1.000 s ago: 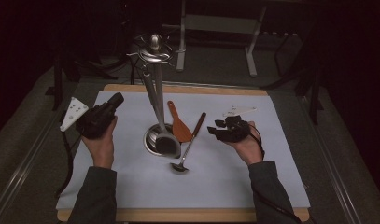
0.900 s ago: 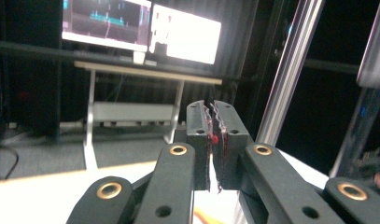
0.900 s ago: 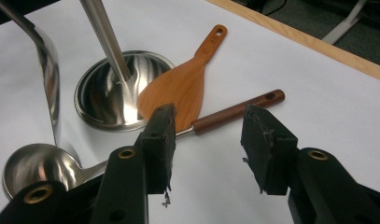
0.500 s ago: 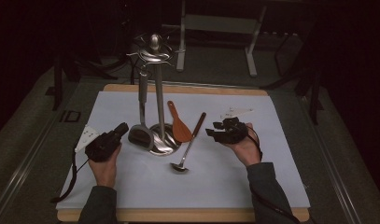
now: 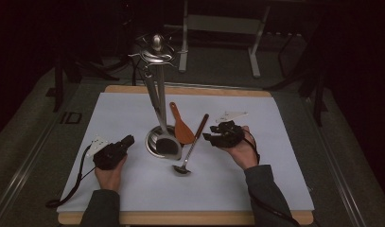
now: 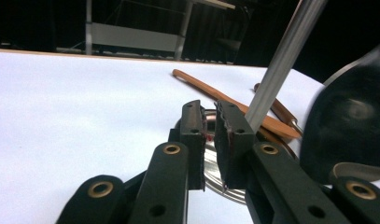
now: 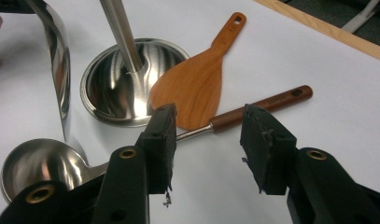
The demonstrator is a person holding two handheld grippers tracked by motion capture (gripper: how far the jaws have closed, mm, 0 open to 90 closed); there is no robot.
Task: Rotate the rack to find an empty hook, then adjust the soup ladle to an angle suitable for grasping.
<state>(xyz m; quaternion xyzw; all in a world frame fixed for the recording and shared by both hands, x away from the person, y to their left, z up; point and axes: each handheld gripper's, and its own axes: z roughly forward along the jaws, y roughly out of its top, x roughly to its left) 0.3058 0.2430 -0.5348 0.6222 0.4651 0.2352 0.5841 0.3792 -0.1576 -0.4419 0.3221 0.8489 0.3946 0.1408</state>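
Ladle [image 5: 186, 153] lies mid-tabletop, untouched; right gripper [image 5: 213, 135] jaws wide apart over its handle; left gripper [image 5: 129, 140] jaws have just been opening, nothing between.

I see a wooden rice paddle [image 7: 197, 84] just beyond my right claw [image 7: 208, 116], lying on the white sheet [image 7: 318, 60]; a metal frame [image 5: 218, 23] stands far past it.

Person's left hand [image 5: 109, 171] low near the surface, palm around the left tool [image 5: 125, 143], its jaws a narrow gap apart (just been opening, nothing between them), right hand [image 5: 241, 150] held palm-up, right tool [image 5: 210, 137] pointing leftward, jaws spread wide and empty
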